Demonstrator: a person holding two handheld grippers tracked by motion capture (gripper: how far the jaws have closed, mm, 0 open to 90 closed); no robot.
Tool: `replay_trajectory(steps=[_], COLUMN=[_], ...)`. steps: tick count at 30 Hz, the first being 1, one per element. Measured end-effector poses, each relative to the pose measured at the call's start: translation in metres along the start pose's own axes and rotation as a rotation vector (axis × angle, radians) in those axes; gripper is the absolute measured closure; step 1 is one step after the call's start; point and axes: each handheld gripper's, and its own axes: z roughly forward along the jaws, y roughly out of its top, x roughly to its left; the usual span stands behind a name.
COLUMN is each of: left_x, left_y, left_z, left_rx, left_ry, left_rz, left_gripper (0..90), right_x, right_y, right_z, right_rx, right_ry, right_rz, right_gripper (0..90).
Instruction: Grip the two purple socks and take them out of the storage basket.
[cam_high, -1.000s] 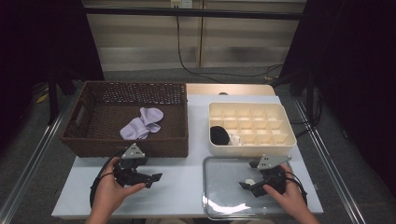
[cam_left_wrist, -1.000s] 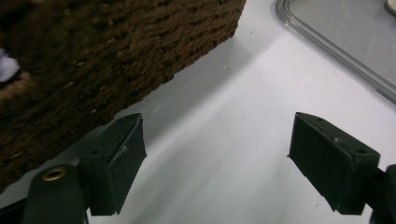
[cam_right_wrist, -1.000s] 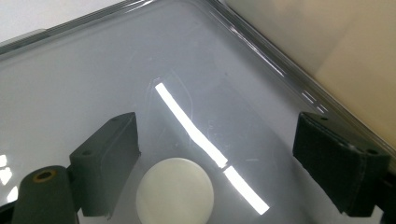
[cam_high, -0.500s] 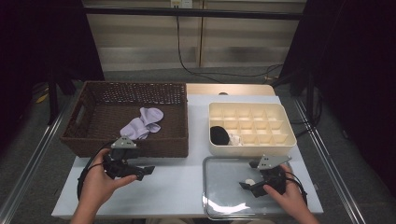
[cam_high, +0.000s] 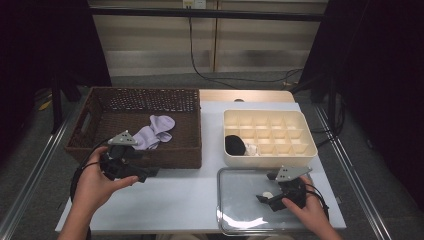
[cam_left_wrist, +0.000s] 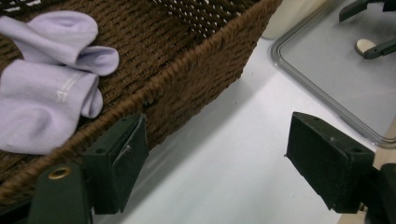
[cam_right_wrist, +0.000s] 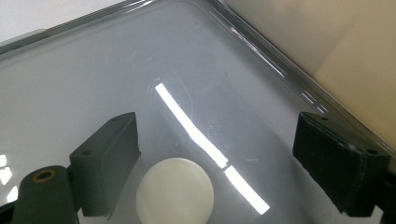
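socks (cam_high: 152, 132) in basket (cam_high: 186, 155), white table (cam_high: 170, 200)

Left gripper (cam_high: 145, 174): shifted left and slightly farther across the white table (cam_high: 170, 210), from a spot near the table's near-middle to the near wall of the wicker basket (cam_high: 165, 157), just beside the lavender socks (cam_high: 152, 132). The hand (cam_high: 95, 185) carrying it moved left with it. Its jaws stood wide apart over the table by the basket wall, as in the left gripper view.
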Motion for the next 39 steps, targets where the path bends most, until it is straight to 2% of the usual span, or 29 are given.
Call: replay_trajectory(steps=[6, 15, 20, 22, 24, 30, 33, 39], left_x=[0.005, 0.015, 0.023, 0.026, 0.030, 0.043, 0.048, 0.058], left_y=[0.011, 0.027, 0.035, 0.037, 0.038, 0.041, 0.042, 0.046], left_z=[-0.009, -0.012, -0.008, -0.006, -0.004, 0.006, 0.010, 0.019], left_rx=[-0.013, -0.025, -0.033, -0.035, -0.038, -0.028, -0.044, -0.038], left_ry=[0.009, 0.026, 0.025, 0.043, 0.046, 0.068, 0.078, 0.096], left_rz=[0.001, -0.007, -0.022, -0.020, -0.039, -0.062, -0.085, -0.102], left_gripper=[20.1, 20.2, 20.2, 20.2, 20.1, 20.6, 20.6, 20.9], right_x=[0.000, 0.000, 0.000, 0.000, 0.000, 0.000, 0.000, 0.000], right_y=[0.000, 0.000, 0.000, 0.000, 0.000, 0.000, 0.000, 0.000], right_z=[0.000, 0.000, 0.000, 0.000, 0.000, 0.000, 0.000, 0.000], right_rx=[-0.001, 0.000, 0.000, 0.000, -0.001, 0.000, 0.000, -0.001], right_ry=[-0.001, 0.000, -0.002, -0.003, 0.000, -0.001, -0.001, -0.001], right_rz=[0.003, 0.002, 0.002, 0.001, 0.001, 0.001, 0.001, 0.001], right_gripper=[14.0, 14.0, 14.0, 14.0, 14.0, 14.0, 14.0, 14.0])
